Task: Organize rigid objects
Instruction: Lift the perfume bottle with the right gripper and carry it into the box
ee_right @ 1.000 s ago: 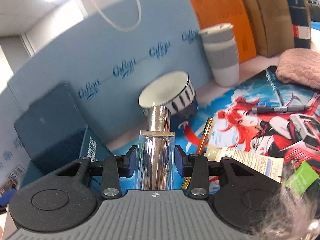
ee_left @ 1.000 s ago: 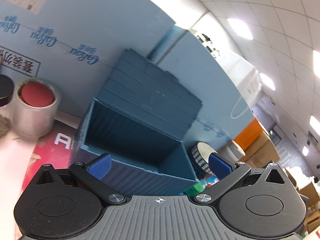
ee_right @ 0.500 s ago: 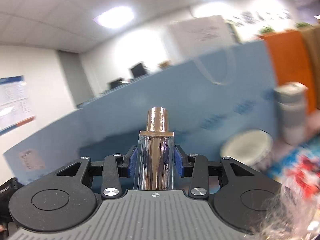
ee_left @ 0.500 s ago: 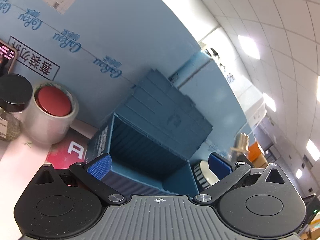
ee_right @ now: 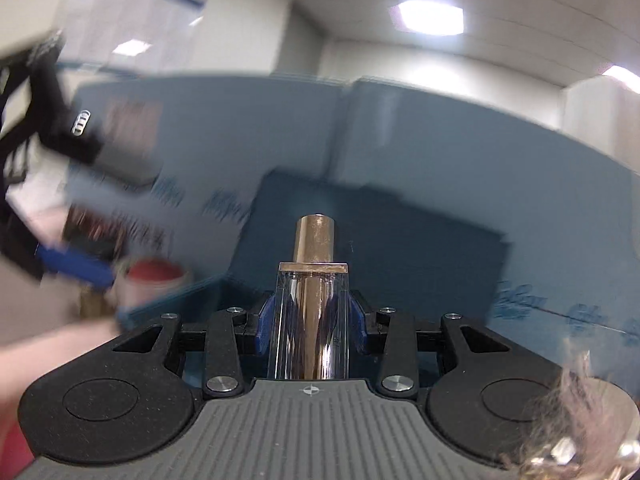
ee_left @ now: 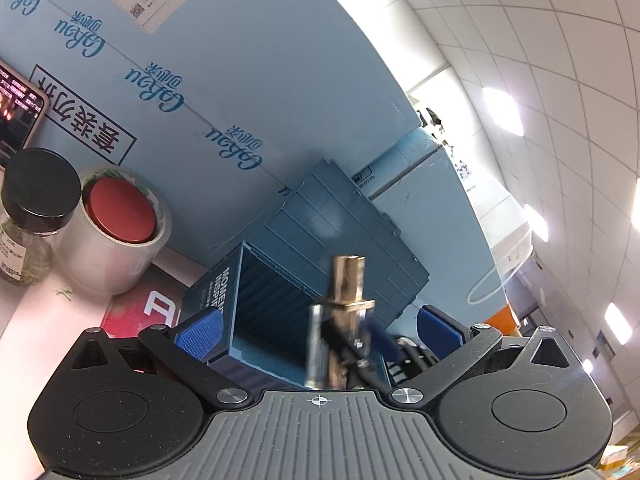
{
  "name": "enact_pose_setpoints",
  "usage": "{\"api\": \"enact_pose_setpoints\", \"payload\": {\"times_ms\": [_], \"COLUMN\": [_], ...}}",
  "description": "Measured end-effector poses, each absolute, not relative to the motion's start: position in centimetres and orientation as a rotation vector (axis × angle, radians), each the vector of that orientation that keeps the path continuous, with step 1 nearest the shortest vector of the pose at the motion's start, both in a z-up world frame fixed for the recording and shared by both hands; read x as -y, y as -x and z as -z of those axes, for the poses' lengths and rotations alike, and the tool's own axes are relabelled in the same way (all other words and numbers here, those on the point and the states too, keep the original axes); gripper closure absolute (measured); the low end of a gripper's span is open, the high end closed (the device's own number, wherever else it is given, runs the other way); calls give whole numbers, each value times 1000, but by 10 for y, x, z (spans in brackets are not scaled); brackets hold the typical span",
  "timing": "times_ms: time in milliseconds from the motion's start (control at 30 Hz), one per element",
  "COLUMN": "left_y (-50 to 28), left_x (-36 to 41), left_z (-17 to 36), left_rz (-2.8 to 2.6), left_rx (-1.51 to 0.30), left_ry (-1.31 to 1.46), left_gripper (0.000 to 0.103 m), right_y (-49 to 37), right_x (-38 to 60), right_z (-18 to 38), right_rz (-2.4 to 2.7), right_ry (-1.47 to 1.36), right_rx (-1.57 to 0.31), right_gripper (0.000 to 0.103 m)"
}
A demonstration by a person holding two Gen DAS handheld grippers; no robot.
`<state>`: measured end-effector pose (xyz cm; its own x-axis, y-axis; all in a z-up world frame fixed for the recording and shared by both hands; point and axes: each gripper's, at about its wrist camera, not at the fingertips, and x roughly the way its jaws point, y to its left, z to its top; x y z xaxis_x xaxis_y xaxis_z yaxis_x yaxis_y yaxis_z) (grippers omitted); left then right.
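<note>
My right gripper [ee_right: 310, 324] is shut on a clear bottle with a copper-coloured cap [ee_right: 314, 248], held upright. Behind it stands the open blue storage box [ee_right: 380, 248], much blurred. In the left wrist view the same bottle [ee_left: 344, 304] hangs in front of the box's opening [ee_left: 272, 304], with the raised lid [ee_left: 348, 232] behind. My left gripper [ee_left: 320, 332] is open with nothing touching its blue pads [ee_left: 198, 336]; the bottle sits in the space beyond them. That left gripper [ee_right: 72, 264] shows as a blur at the left of the right wrist view.
A roll of clear tape with a red cap inside it [ee_left: 116, 232] and a black-lidded jar [ee_left: 36, 208] stand left of the box. A phone [ee_left: 16, 120] leans on the blue foam board wall [ee_left: 200, 60]. A printed mat [ee_left: 136, 304] lies under the box.
The right gripper has swung left and rolled with the bottle, leaving the bowl and cup side, and now faces the blue box. The bottle has entered the left wrist view. The left gripper drifted slightly.
</note>
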<state>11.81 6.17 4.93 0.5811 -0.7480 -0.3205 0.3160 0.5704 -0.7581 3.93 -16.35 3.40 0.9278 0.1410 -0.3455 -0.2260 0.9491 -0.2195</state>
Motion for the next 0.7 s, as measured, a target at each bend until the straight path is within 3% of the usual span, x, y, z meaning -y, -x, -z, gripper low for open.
{"api": "enact_pose_setpoints", "payload": {"times_ms": [167, 700], "left_y": [-122, -136], "left_x": [-64, -63], "left_z": [-47, -33], "left_rz": [679, 663], "left_rx": [-701, -771], "left_ry": [720, 747], "left_gripper": [0, 0], "right_y": [-48, -81], "right_x": [161, 147], "right_z": [-32, -31], "right_rz": [-235, -235], "right_ry": [296, 18], "right_rx": [-415, -699], "right_gripper": [68, 68]}}
